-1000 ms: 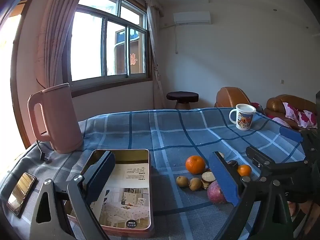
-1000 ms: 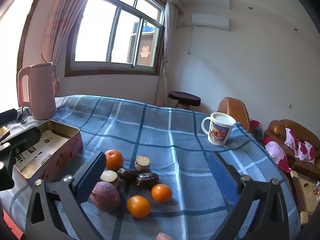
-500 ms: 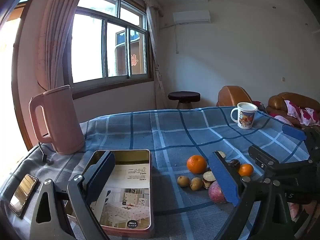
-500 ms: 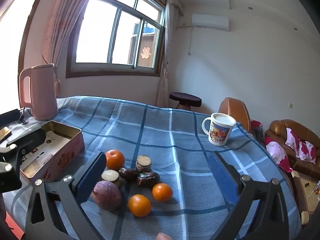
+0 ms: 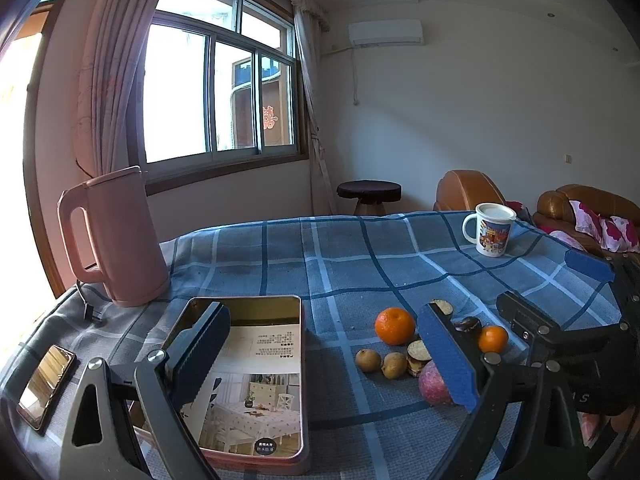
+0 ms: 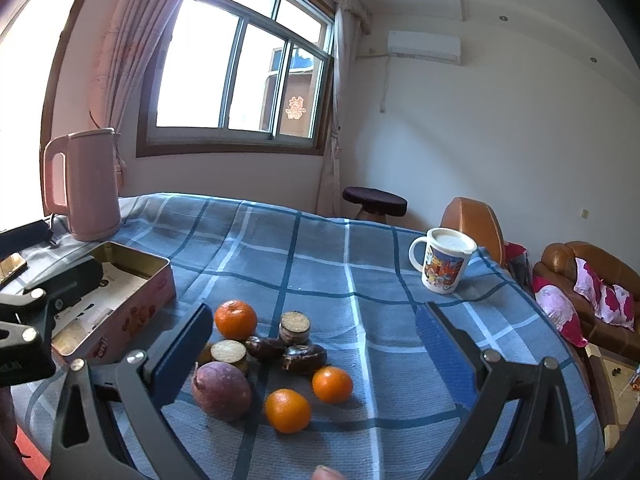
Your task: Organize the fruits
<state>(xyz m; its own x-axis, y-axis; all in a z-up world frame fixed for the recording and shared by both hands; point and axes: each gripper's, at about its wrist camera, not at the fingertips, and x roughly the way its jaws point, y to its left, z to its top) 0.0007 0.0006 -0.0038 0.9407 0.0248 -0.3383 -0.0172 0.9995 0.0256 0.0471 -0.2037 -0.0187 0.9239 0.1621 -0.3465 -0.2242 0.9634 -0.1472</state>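
A cluster of fruit lies on the blue checked cloth: a large orange (image 6: 235, 319) at its far left, two small oranges (image 6: 332, 385) (image 6: 287, 410) nearest me, a purple round fruit (image 6: 221, 390), dark dates (image 6: 303, 358) and cut brown pieces (image 6: 295, 326). In the left wrist view the large orange (image 5: 394, 326), two small brown fruits (image 5: 368, 360) and the purple fruit (image 5: 434, 384) show. An open pink tin (image 5: 280, 304) holds a printed sheet. My left gripper (image 5: 326, 354) hangs open over the tin's right edge. My right gripper (image 6: 314, 354) stands open above the cluster, holding nothing.
A pink kettle (image 5: 116, 240) stands at the back left with its cord. A phone (image 5: 46, 384) lies near the left edge. A printed mug (image 6: 442, 266) sits at the far right. Brown sofas (image 6: 592, 280) and a dark stool (image 6: 374, 200) lie beyond the table.
Both views have shifted only slightly; the fruit and tin lie where they were. Both grippers stay open.
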